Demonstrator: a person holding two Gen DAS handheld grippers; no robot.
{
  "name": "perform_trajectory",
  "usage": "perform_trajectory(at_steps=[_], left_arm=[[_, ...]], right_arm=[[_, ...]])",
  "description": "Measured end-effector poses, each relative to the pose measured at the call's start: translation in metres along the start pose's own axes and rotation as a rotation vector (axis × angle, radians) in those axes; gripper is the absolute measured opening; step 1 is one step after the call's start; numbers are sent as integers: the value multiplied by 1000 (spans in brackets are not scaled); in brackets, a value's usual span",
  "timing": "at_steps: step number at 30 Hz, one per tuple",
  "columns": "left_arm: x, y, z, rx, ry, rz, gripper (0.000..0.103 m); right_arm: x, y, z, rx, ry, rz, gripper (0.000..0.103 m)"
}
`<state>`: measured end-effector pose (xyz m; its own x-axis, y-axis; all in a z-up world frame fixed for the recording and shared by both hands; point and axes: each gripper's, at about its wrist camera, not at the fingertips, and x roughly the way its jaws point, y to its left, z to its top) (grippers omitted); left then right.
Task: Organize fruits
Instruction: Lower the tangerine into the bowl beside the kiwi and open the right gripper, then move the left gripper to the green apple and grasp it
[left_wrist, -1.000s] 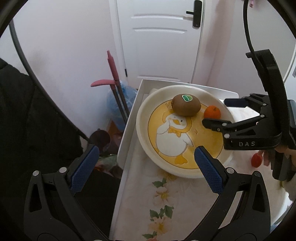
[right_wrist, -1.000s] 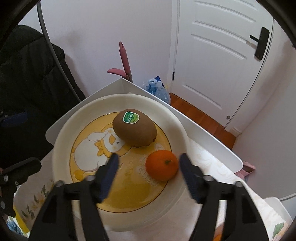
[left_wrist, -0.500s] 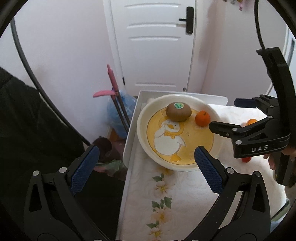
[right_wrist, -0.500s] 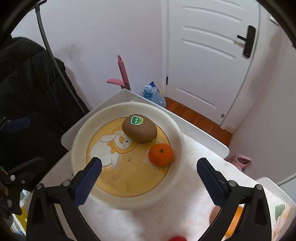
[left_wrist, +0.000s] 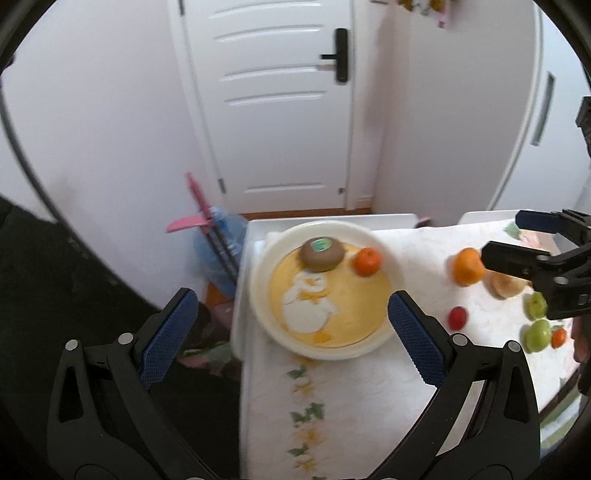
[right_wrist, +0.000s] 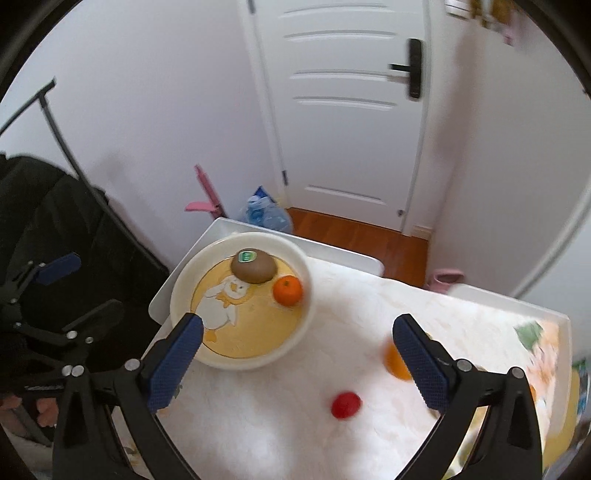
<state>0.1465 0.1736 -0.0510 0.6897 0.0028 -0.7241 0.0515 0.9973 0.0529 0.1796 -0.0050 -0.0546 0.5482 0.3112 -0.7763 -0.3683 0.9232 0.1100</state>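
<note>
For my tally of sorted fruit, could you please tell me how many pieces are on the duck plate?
2: a kiwi with a green sticker at the far side of the plate, and a small orange just right of it. Nothing appears hidden.

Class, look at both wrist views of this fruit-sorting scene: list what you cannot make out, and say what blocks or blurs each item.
- Kiwi sticker text: both views, too small and blurred.
- Larger orange: right wrist view, partly behind a finger of the right tongs.
- Pale fruit beside that orange: left wrist view, partly behind the right tongs; type unclear.
- Green fruits: left wrist view, near the edge and blurred; kind uncertain.
</note>
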Motion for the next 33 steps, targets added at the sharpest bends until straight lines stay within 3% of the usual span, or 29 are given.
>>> perform_trajectory(at_steps=[9, 15, 24, 33], left_arm=[[10, -52, 15, 83, 4, -152, 103], [1, -101, 11, 135, -6, -197, 103], [-13, -173, -14, 153, 25, -219, 103], [-2, -248, -46, 189, 43, -259, 103]], right_arm=[[-68, -49, -30, 155, -55, -143, 102], [-103, -85, -62, 220, -68, -222, 103], [-132, -137, -117, 249, -43, -241, 103], [-140, -191, -180, 227, 21, -229, 102]])
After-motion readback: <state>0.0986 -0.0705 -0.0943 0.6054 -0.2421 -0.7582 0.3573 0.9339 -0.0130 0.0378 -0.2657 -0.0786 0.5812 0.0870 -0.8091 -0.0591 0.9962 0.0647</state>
